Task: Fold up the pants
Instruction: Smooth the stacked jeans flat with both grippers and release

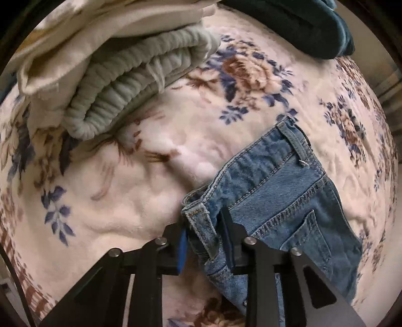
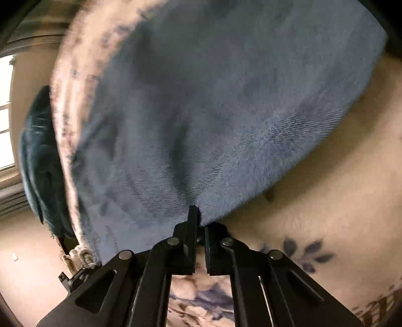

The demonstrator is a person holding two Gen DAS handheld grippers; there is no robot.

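Note:
Blue jeans [image 1: 276,181] lie on the floral blanket, waistband and back pocket showing at the lower right of the left wrist view. My left gripper [image 1: 204,226] points down at the waistband's corner and is shut on it, with denim bunched between the blue pads. In the right wrist view the jeans [image 2: 213,113] fill most of the frame as a broad blurred sheet of denim. My right gripper [image 2: 199,218] is shut on the near edge of that denim, its fingers almost touching.
A stack of folded cream and grey-green clothes [image 1: 120,83] sits at the upper left on the floral blanket [image 1: 125,188]. A dark teal garment [image 1: 301,22] lies at the top, also seen at the bed's edge [image 2: 37,163]. Beyond it is a window [image 2: 5,113].

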